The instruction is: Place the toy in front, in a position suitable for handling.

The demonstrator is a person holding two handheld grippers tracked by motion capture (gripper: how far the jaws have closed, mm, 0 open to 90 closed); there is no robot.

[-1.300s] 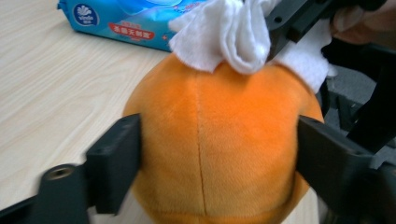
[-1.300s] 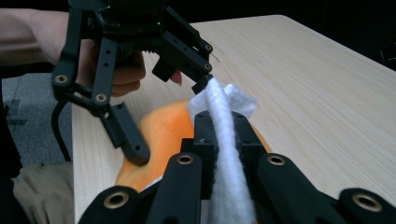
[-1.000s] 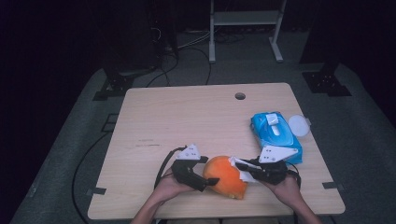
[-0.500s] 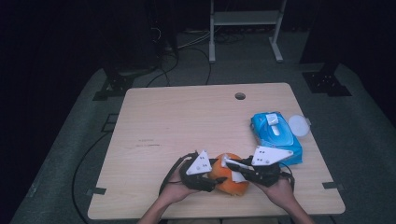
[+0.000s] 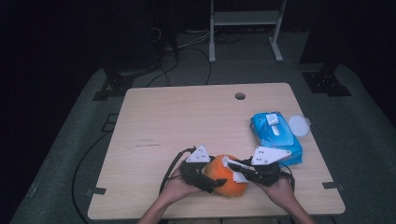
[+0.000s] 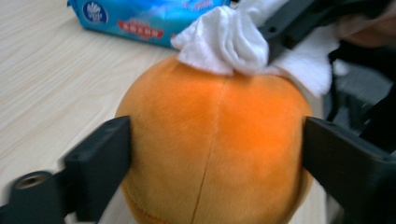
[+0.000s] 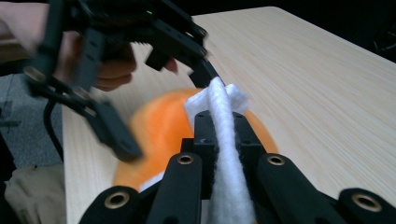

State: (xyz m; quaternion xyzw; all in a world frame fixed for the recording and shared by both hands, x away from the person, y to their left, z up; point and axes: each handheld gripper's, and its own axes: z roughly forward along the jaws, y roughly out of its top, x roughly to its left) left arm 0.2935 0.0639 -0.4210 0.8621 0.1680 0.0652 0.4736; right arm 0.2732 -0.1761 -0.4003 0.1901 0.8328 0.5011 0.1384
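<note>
An orange plush ball (image 5: pixel 227 176) rests near the table's front edge. My left gripper (image 5: pixel 211 181) is shut on it, one black jaw pressing each side of the ball (image 6: pixel 215 154). My right gripper (image 5: pixel 235 166) is shut on a white wipe (image 7: pixel 219 100), its jaws clamped together around the folded cloth. The wipe (image 6: pixel 224 39) is pressed against the top of the ball. In the right gripper view the ball (image 7: pixel 159 126) lies just beyond the wipe, with the left gripper (image 7: pixel 140 116) and the hand holding it behind.
A blue pack of wipes (image 5: pixel 275 133) lies at the right of the wooden table (image 5: pixel 187 121), just behind my right hand. A round white lid (image 5: pixel 299 125) sits beside it at the table's edge. A cable hole (image 5: pixel 240 96) is near the far edge.
The left gripper has shifted a little right and turned around the ball. The right gripper with the wipe has slid slightly left over the ball's top. The ball has barely moved.
</note>
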